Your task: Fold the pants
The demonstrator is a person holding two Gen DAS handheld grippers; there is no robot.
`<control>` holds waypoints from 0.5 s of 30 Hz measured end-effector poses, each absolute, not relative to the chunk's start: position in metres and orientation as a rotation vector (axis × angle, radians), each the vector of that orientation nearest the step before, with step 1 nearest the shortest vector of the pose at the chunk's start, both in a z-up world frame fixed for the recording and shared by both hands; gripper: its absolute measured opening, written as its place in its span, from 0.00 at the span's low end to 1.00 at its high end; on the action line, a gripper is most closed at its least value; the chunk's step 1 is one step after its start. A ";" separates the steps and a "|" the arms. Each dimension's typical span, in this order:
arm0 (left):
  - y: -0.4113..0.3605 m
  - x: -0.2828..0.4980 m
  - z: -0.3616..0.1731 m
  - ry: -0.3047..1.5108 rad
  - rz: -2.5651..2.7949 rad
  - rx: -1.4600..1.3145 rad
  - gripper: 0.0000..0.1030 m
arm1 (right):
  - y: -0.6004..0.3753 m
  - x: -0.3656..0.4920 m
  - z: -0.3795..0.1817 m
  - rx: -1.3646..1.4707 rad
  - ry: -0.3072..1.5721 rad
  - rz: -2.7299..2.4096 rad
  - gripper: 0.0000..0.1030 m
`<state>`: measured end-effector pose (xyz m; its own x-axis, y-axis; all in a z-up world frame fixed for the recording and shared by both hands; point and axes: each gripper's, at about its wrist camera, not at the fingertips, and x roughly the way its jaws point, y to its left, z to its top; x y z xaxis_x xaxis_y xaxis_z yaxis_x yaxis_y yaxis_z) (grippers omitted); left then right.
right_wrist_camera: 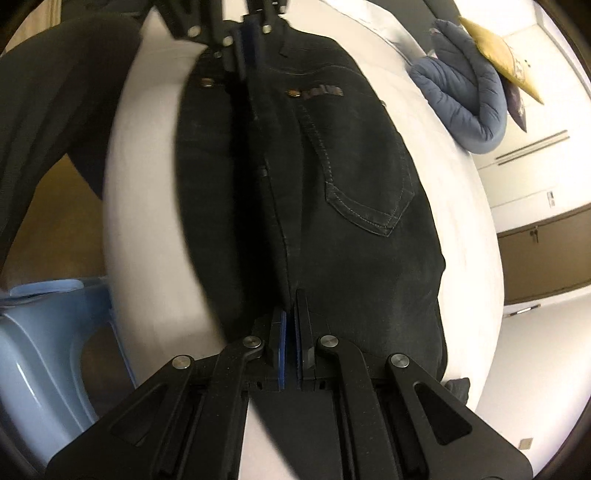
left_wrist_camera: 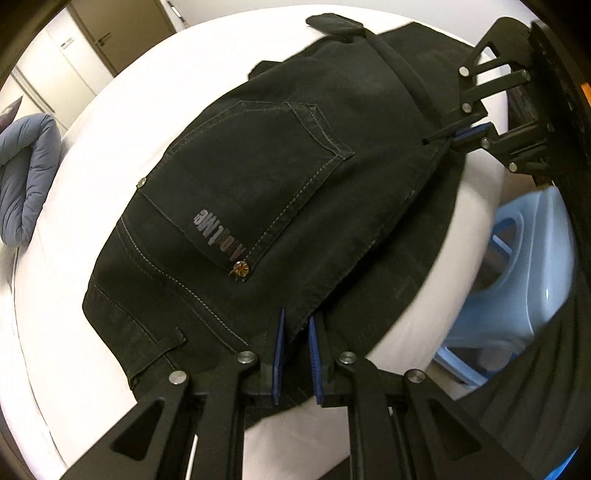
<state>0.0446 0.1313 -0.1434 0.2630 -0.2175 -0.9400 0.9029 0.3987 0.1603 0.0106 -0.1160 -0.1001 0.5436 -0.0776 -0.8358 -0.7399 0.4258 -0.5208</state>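
Observation:
Black jeans (left_wrist_camera: 258,177) lie on a white bed (left_wrist_camera: 92,184), back pocket and a grey logo facing up. At the bottom of the left wrist view, my left gripper (left_wrist_camera: 296,321) is shut on the jeans' near edge by the waistband, with fabric pinched between its blue pads. My right gripper (left_wrist_camera: 448,138) is shut on the fabric at the far right. In the right wrist view, the right gripper (right_wrist_camera: 290,306) clamps a fold of the jeans (right_wrist_camera: 351,166) along the centre seam. The left gripper (right_wrist_camera: 246,59) grips the opposite end at the top.
A light blue plastic stool (left_wrist_camera: 517,277) stands off the bed's edge (right_wrist_camera: 147,184). A folded blue-grey quilt (right_wrist_camera: 461,92) and a yellow cushion (right_wrist_camera: 495,51) lie further up the bed. A person's dark clothing (right_wrist_camera: 55,92) fills the upper left. Brown doors (left_wrist_camera: 122,29) line the wall.

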 end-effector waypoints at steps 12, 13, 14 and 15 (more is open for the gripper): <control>0.132 0.040 -0.138 1.032 -0.917 0.830 0.13 | -0.109 0.043 -0.117 -1.097 0.928 0.504 0.02; 0.134 0.042 -0.137 1.032 -0.918 0.826 0.13 | -0.114 0.036 -0.118 -1.096 0.928 0.503 0.02; 0.134 0.042 -0.138 1.034 -0.915 0.820 0.13 | -0.115 0.032 -0.120 -1.096 0.930 0.501 0.02; 0.142 0.048 -0.139 1.035 -0.911 0.816 0.13 | -0.115 0.032 -0.124 -1.096 0.932 0.497 0.02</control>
